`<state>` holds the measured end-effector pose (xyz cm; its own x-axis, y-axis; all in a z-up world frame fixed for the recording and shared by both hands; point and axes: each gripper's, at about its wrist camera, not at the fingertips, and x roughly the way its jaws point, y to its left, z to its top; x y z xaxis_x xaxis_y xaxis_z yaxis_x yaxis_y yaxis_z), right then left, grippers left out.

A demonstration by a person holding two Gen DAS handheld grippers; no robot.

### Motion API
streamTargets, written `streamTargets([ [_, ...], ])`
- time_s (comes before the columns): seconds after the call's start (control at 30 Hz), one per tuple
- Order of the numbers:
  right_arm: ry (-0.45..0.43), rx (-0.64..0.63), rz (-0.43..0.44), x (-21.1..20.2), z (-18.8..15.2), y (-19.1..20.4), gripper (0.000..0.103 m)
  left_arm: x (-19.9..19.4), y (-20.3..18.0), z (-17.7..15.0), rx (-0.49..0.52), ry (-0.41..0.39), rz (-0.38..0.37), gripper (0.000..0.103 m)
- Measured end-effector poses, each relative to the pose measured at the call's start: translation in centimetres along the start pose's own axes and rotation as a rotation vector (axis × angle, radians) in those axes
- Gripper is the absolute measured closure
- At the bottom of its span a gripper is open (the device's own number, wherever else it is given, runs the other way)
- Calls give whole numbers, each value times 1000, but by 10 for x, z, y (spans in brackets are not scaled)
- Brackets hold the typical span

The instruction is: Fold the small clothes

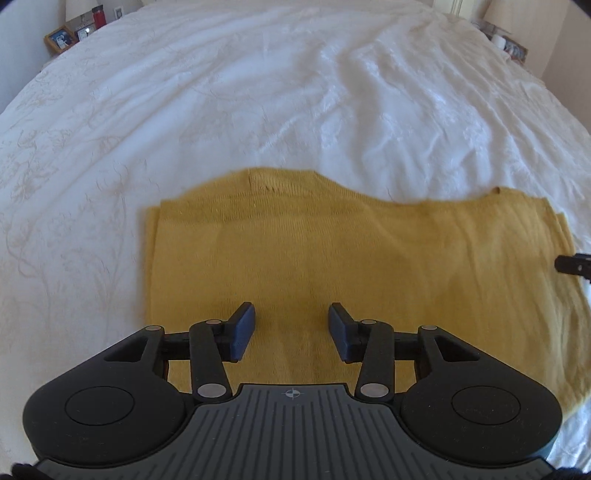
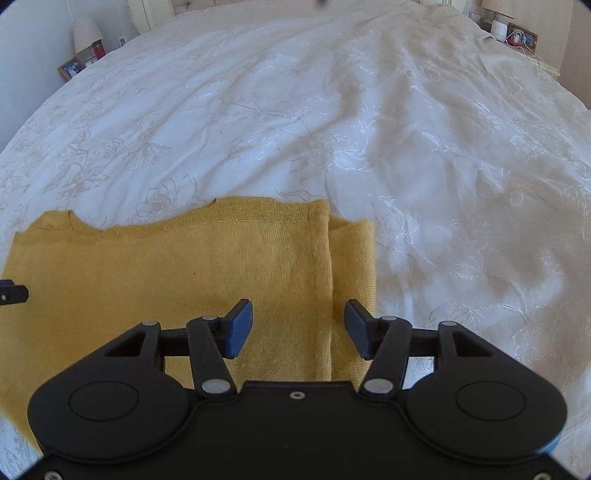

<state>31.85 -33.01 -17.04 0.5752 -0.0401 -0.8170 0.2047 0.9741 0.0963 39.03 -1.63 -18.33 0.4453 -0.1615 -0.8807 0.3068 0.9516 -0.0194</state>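
Note:
A mustard-yellow knit garment (image 1: 332, 258) lies flat on the white bedspread (image 1: 258, 92), partly folded, with a folded-over edge on its right side in the right wrist view (image 2: 221, 266). My left gripper (image 1: 291, 328) is open and empty, hovering over the garment's near left part. My right gripper (image 2: 298, 328) is open and empty over the garment's right folded strip. A tip of the right gripper shows at the right edge of the left wrist view (image 1: 574, 263), and a tip of the left gripper shows at the left edge of the right wrist view (image 2: 13, 293).
The embroidered white bedspread (image 2: 406, 129) stretches far beyond the garment. Nightstands flank the bed's far end: one with a framed photo (image 2: 70, 68), a red bottle and a lamp (image 2: 85, 31), another with a white speaker (image 2: 498, 28) and cables.

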Motion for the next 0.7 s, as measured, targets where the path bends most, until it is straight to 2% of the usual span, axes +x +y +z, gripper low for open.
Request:
streamTargets([
  [0.03, -2, 7, 1, 0, 0, -1, 42, 7, -2, -4, -4, 26, 15, 58],
  [0.17, -9, 27, 16, 6, 7, -5, 42, 11, -3, 0, -37, 21, 28, 54],
  [0.3, -2, 43, 22, 16, 15, -5, 45, 6, -1, 5, -37, 9, 28, 54],
  [0.33, -1, 47, 26, 18, 15, -5, 47, 2, -1, 6, -33, -3, 32, 54],
  [0.37, 4, 49, 35, 19, 16, -4, 61, -1, -3, 7, -30, -16, 37, 54],
  [0.4, 9, 42, 39, 19, 17, -2, 86, -4, -3, 9, -28, -28, 39, 54],
  [0.43, 12, 27, 29, 18, 17, 1, 93, -7, -3, 11, -27, -38, 39, 54],
  [0.5, 11, 13, 12, 12, 19, 3, 94, -12, -5, 16, -21, -58, 35, 54],
  [0.6, 19, 75, -45, 12, 19, -9, 94, -12, -11, 25, -1, -70, 25, 54],
  [0.7, 35, 120, -21, 17, 16, -21, 94, -4, -18, 31, 15, -58, 18, 53],
])
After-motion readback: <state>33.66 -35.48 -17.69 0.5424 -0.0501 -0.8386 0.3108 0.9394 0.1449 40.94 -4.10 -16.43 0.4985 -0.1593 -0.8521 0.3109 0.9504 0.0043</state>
